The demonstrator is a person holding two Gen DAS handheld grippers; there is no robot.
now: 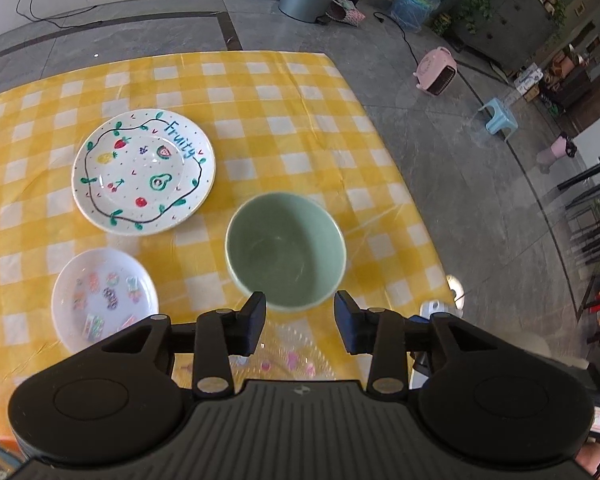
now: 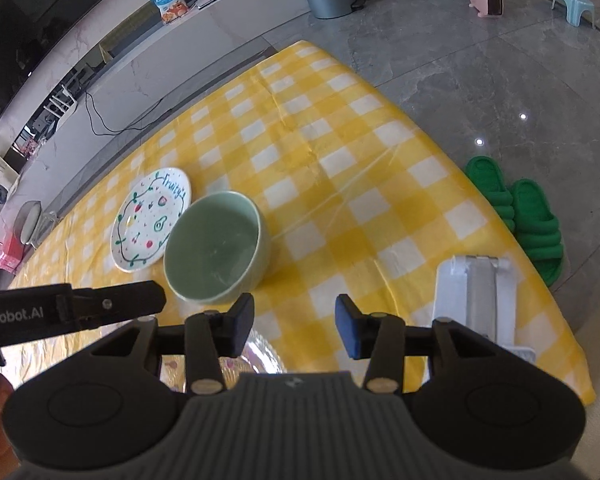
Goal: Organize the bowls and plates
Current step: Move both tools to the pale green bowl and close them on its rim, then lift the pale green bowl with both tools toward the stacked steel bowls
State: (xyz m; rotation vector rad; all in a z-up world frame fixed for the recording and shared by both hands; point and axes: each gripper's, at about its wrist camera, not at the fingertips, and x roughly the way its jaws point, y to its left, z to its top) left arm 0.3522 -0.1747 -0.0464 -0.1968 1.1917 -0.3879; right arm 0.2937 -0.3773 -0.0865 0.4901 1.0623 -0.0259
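Two wrist views, approach to the pale-green glazed ceramic bowl point(image 1: 286, 250). The bowl stands upright and empty on the worktop point(image 1: 300, 92), which is covered w/ a yellow-and-white checked cloth; just beyond it lies the large white round plate painted with fruit and the word "Fruity" point(image 1: 144, 171), close to the bowl but, in the left view, not touching. A small white dish with pastel candy prints point(image 1: 104, 300) sits nearer, to the left, and a clear patterned glass plate point(image 1: 288, 354) lies partly hidden under the gripper bodies. Left gripper point(image 1: 300, 318): jaws part-open, nothing between them, pads apart from the bowl's near rim. Right gripper point(image 2: 295, 324): likewise part-open and empty, w/ bare cloth ahead of it; the bowl lies off to its left. Judged step: reach for the bowl, prob. to stack it. For a sound pick, one finger should go inside the wall and one outside, straddling the near rim squarely, not at a slant; close gently, since glazed ceramic may slip or chip; lift straight up before any sideways travel, so the fruit plate is not struck. The white folding stand point(image 2: 480, 300) near the right edge should be avoided.
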